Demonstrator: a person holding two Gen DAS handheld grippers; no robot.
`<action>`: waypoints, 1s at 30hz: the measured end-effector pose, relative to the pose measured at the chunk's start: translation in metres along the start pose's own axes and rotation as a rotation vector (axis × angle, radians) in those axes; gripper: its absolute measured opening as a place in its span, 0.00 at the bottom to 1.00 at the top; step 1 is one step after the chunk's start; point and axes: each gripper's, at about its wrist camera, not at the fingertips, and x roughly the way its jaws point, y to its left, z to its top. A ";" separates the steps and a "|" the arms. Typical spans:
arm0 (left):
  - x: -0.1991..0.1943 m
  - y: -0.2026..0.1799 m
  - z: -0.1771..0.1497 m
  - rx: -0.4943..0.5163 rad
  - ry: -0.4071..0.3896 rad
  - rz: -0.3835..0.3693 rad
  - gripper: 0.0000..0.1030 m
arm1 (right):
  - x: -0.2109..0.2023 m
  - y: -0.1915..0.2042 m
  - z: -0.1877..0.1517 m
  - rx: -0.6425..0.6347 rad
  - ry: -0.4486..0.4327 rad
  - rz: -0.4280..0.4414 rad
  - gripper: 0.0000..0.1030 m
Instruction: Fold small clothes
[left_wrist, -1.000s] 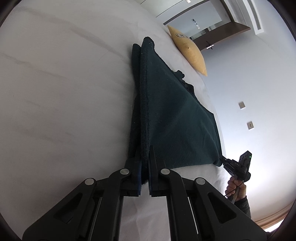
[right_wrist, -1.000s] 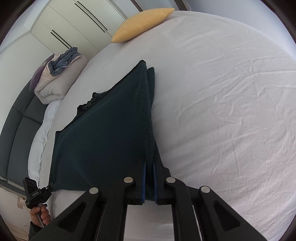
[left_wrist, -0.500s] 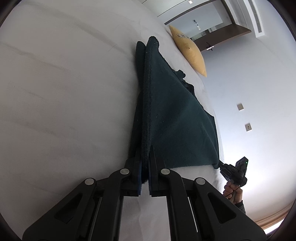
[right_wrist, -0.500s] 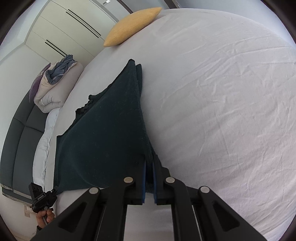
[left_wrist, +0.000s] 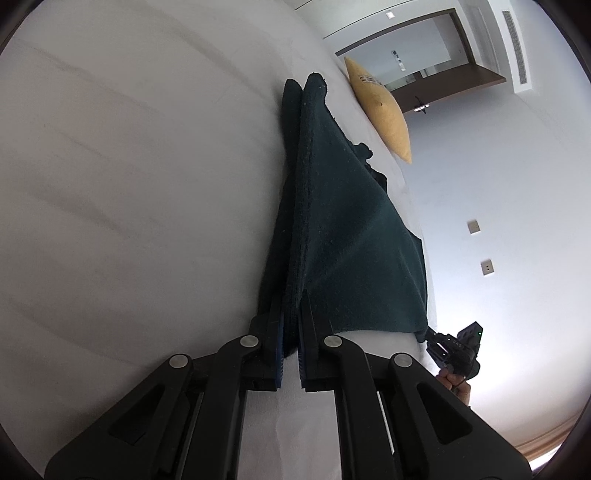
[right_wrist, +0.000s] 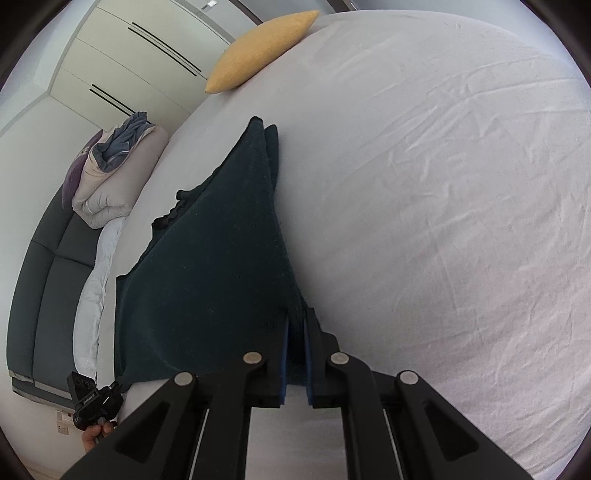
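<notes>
Holding: my left tool (left_wrist: 291, 314) is clamped on one near corner of the dark green cloth (left_wrist: 343, 236), and my right tool (right_wrist: 295, 325) is clamped on the other near corner, so I carry the near edge between them.
Cloth position: it lies on the white bed (right_wrist: 443, 184), its near edge lifted in my two tools, the far end tapering away toward the yellow pillow (right_wrist: 258, 51) without touching it.
Layers: at each tool I see at least two thicknesses pinched together, so the piece looks already doubled.
Feel, as I judge it: soft, limp and light, with a nubby knit or terry surface; it sags between my tools rather than holding a line.
Grip: the rough weave should not slip easily, and nothing here is fragile.
Where to hold: right at the corners, with all layers caught in the pads, since a grip further in would let a corner droop.
Risk: the far side edge looks crumpled, and a loose layer could slide off the other if I let the span go slack.
Surroundings: a folded duvet (right_wrist: 110, 184) sits well apart at the far left.
</notes>
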 end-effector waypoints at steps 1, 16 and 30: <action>-0.003 0.001 0.000 -0.012 0.003 0.001 0.05 | -0.002 0.000 -0.001 0.010 0.000 -0.001 0.16; -0.009 -0.109 0.030 0.224 -0.087 0.070 0.07 | -0.001 0.110 -0.006 -0.091 0.011 0.245 0.34; 0.051 -0.060 0.017 0.230 0.059 0.138 0.06 | 0.084 0.079 -0.036 0.030 0.166 0.290 0.00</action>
